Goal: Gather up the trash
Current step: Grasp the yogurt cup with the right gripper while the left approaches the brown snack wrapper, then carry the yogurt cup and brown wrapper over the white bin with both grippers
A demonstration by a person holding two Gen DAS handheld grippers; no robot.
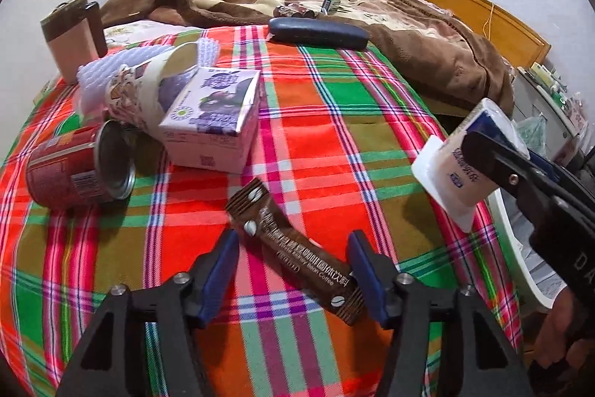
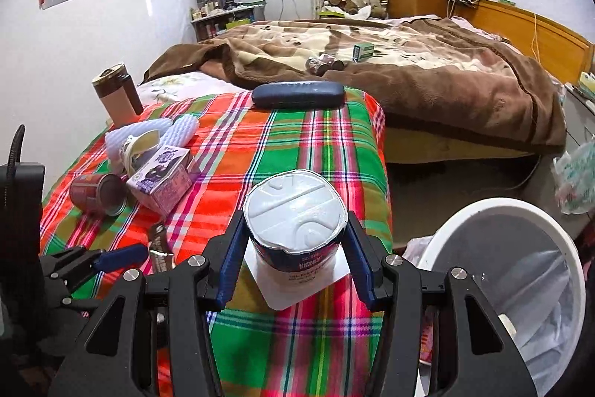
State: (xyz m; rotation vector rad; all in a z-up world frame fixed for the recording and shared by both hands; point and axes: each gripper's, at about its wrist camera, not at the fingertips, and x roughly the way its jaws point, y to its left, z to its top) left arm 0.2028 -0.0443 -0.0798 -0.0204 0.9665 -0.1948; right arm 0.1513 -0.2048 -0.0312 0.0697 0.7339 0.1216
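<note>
My left gripper (image 1: 293, 266) is open and straddles a brown coffee sachet (image 1: 297, 252) lying on the plaid cloth. My right gripper (image 2: 293, 261) is shut on a white yogurt cup (image 2: 295, 229), held upside down above the cloth's right edge; the cup also shows in the left wrist view (image 1: 461, 159). A red can (image 1: 80, 168) lies on its side at the left. A purple milk carton (image 1: 214, 114), a paper cup (image 1: 145, 92) and white foam wrap (image 1: 108, 73) lie behind it. A white trash bin (image 2: 520, 270) with a bag liner stands to the right, below the cloth.
A dark glasses case (image 1: 318, 32) lies at the cloth's far edge. A pink and brown thermos (image 1: 72, 39) stands at far left. A brown blanket (image 2: 409, 77) covers the bed beyond, with a small green box (image 2: 363, 51) and a dark wrapper on it.
</note>
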